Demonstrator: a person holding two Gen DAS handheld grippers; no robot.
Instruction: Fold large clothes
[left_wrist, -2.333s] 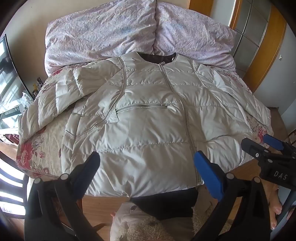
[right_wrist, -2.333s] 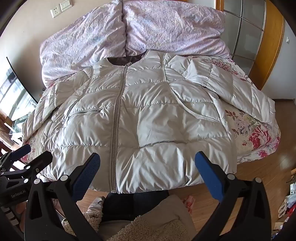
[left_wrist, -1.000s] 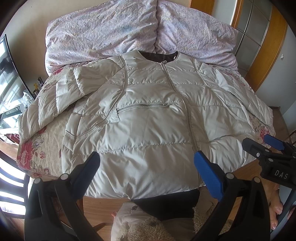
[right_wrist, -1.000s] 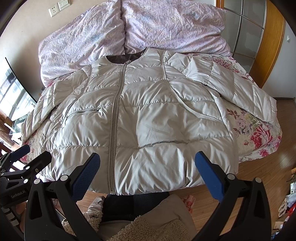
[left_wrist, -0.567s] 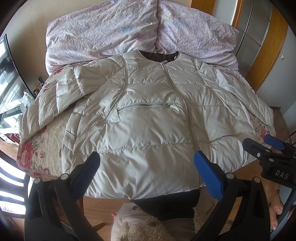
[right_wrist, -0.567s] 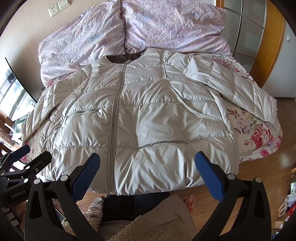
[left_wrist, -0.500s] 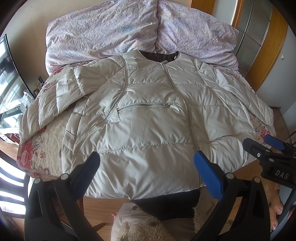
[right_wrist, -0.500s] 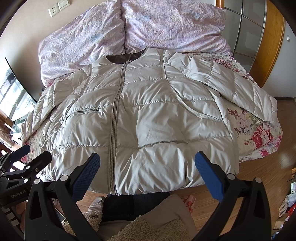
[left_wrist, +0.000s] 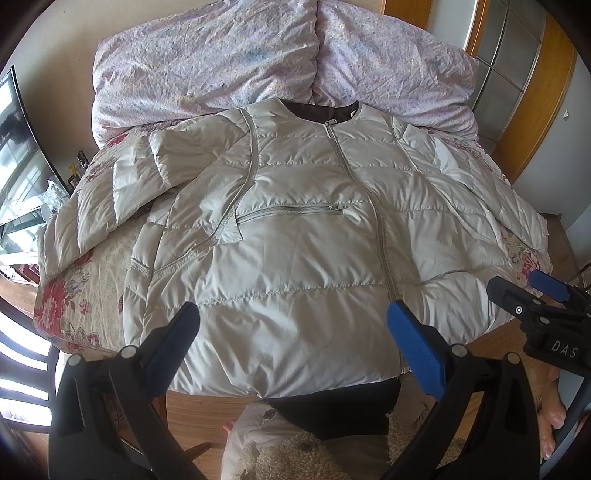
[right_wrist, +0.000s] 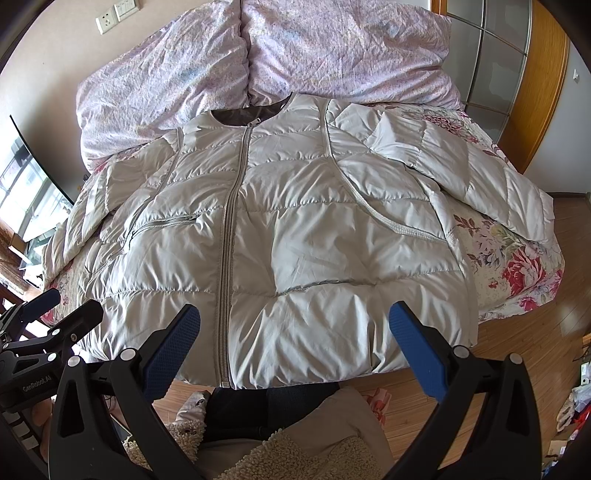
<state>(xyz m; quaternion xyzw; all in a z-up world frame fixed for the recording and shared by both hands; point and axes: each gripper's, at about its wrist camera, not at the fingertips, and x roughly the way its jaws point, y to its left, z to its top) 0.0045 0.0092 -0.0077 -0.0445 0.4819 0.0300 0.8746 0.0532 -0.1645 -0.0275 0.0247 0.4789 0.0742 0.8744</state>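
A large pale grey quilted jacket (left_wrist: 295, 229) lies flat and zipped on the bed, collar at the far end, hem at the near edge. It also shows in the right wrist view (right_wrist: 314, 236). Its sleeves spread out to both sides. My left gripper (left_wrist: 295, 332) is open and empty, held above the hem left of the zip. My right gripper (right_wrist: 295, 332) is open and empty, above the hem right of the zip. Each gripper shows at the edge of the other's view: the right one (left_wrist: 532, 295), the left one (right_wrist: 55, 314).
The bed has a floral cover (right_wrist: 517, 266) and two lilac pillows (left_wrist: 258, 55) at the far end. Wooden floor (right_wrist: 535, 350) lies at the right, a wardrobe (right_wrist: 517, 55) behind. A dark chair (left_wrist: 18, 369) and a window sit at the left.
Both grippers stay open and almost still; the views have only drifted slightly. The jacket has not moved.
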